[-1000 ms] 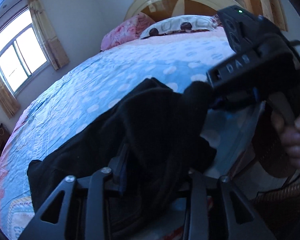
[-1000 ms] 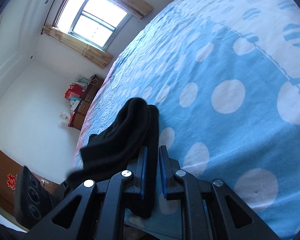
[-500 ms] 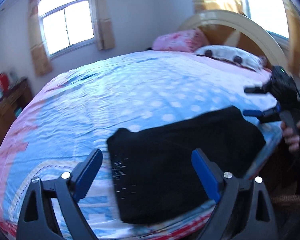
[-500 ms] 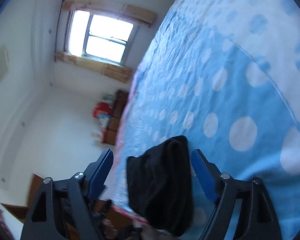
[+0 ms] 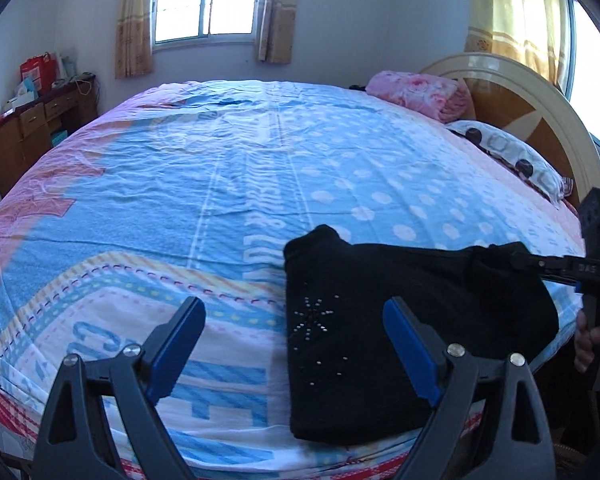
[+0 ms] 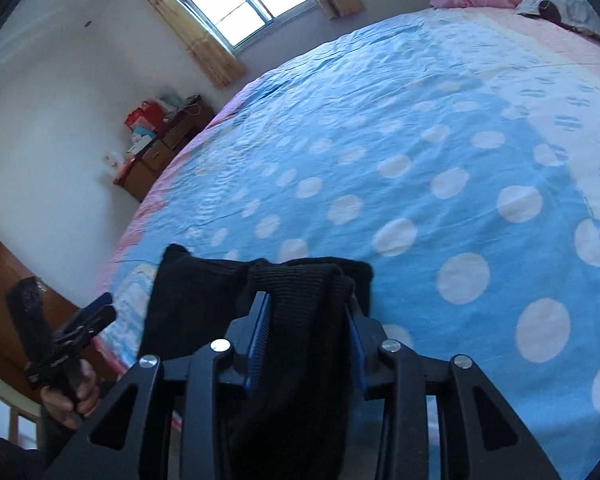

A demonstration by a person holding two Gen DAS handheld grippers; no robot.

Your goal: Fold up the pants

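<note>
Black pants (image 5: pixel 360 280) with a small stud pattern lie folded near the front edge of the blue dotted bed (image 5: pixel 220 180). My left gripper (image 5: pixel 294 308) hovers wide open over their left edge, touching nothing. At the pants' right end, my right gripper (image 5: pixel 540 264) reaches in, held by a hand. In the right wrist view a bunched fold of the pants (image 6: pixel 196 292) fills the gap of the right gripper (image 6: pixel 306 300). Its jaws are closing, and the blue pads (image 6: pixel 260 320) press on the fabric. The left gripper (image 6: pixel 100 308) shows at lower left, held by a hand.
A pink pillow (image 5: pixel 416 90) and a spotted pillow (image 5: pixel 508 152) lie against the curved headboard (image 5: pixel 540 112) at the far right. A wooden dresser (image 5: pixel 24 132) with boxes stands left of the bed under a curtained window (image 5: pixel 204 0). The pants lie close to the bed's front edge.
The left gripper let go of the pants, opened wide and drew back to the left. The pants now lie flat. The right gripper opened, then closed on the bunched right end.
</note>
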